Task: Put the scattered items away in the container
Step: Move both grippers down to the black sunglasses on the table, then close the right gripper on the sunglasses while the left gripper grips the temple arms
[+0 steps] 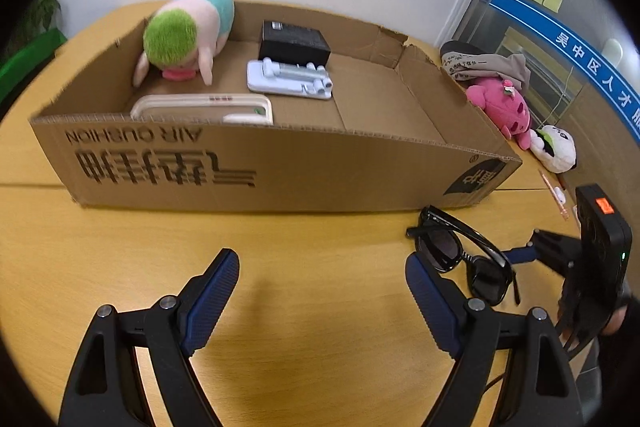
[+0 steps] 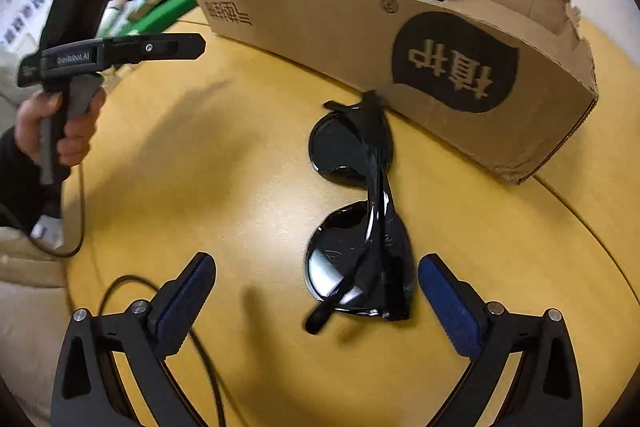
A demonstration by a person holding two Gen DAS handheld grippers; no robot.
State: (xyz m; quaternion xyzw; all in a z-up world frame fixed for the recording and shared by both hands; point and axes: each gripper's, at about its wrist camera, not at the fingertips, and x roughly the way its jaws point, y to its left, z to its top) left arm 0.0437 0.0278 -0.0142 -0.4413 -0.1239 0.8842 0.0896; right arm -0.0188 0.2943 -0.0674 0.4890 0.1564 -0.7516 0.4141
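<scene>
On the bench (image 2: 200,187), one pair of sunglasses (image 2: 360,211) is seen beside one cardboard box (image 1: 280,167) holding four items, both hand-held grippers, left (image 1: 322,291) and right (image 2: 316,291), spread, nothing gripped.

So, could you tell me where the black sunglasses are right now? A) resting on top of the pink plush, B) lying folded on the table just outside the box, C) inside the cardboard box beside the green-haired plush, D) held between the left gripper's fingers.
B: the sunglasses lie folded on the yellow table outside the cardboard box, in front of the open right gripper, which is not yet touching them.
</scene>
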